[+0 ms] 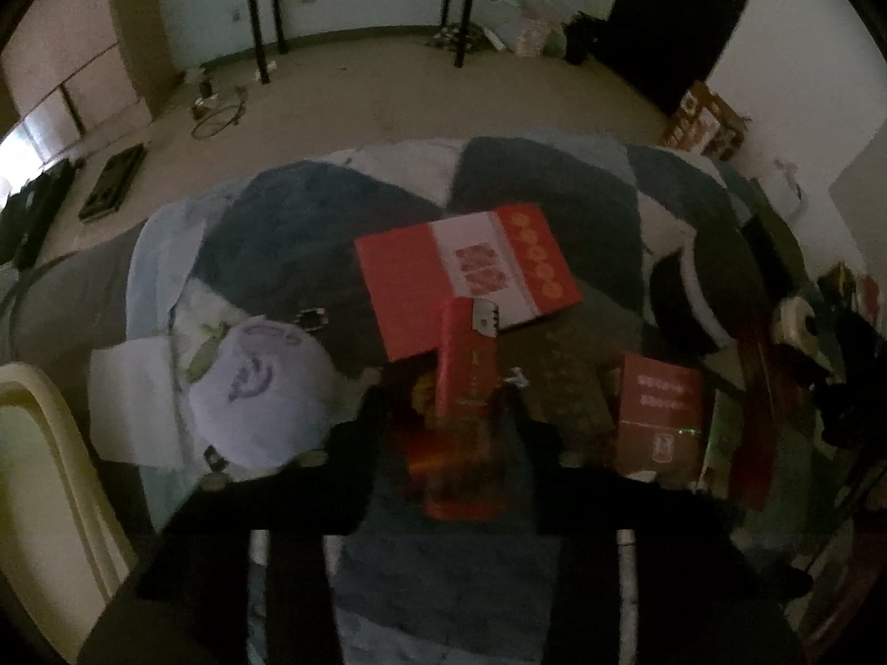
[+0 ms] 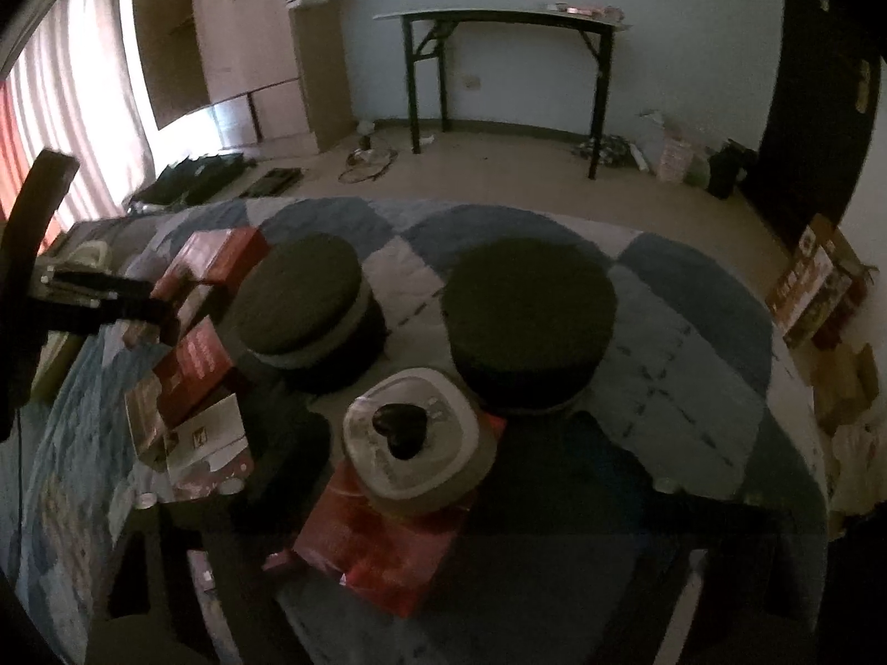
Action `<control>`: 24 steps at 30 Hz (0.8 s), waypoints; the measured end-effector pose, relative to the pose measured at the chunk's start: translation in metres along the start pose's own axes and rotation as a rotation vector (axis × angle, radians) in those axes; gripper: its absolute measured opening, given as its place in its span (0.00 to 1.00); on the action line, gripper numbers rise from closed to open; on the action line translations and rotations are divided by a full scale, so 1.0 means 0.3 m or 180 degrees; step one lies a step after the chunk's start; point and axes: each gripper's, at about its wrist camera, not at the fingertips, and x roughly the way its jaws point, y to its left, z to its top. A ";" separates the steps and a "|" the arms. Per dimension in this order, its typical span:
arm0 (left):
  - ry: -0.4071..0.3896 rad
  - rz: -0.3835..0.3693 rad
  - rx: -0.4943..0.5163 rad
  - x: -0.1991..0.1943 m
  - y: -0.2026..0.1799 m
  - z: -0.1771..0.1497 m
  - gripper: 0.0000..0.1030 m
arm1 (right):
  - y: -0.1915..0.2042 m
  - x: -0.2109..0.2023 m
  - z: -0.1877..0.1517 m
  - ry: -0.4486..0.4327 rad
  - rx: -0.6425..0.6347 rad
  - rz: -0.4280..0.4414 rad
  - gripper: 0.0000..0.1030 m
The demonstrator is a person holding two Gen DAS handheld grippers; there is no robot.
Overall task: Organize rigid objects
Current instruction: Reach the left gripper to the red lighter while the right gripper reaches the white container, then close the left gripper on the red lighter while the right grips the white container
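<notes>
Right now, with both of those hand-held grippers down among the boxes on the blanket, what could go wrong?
1. The left hand-held gripper straddles a tall red box that overlaps the flat red box; lifting may drag that one along.
2. The right hand-held gripper is around a square container sitting on a red packet, which might shift.

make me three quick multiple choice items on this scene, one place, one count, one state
1. Where does the lidded container stand?
A. on a red box
B. on the floor
C. on the black table

2. How many round dark cushions lie behind it?
A. one
B. two
C. four

3. What state is the container in?
A. upright, lid on
B. lid off beside it
C. tipped on its side

Key: 1 A, the lidded container rests on the red box; 2 B, one cushion is on the left and another on the right; 3 A, the white lid covers its top.
</notes>
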 end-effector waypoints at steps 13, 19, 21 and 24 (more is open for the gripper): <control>0.0015 -0.0238 -0.0104 0.002 0.057 0.012 0.30 | -0.021 -0.003 -0.020 -0.0143 0.0028 0.0179 0.49; -0.0042 -0.0318 -0.0176 -0.036 0.081 -0.018 0.29 | -0.031 -0.048 -0.028 -0.0219 0.0054 0.0156 0.49; -0.0025 -0.0349 -0.0222 -0.046 0.085 -0.020 0.29 | -0.032 -0.055 -0.032 -0.0216 0.0069 0.0173 0.49; -0.0079 -0.0348 -0.0234 -0.071 0.087 -0.019 0.28 | -0.046 -0.070 -0.038 -0.0167 0.0101 0.0188 0.49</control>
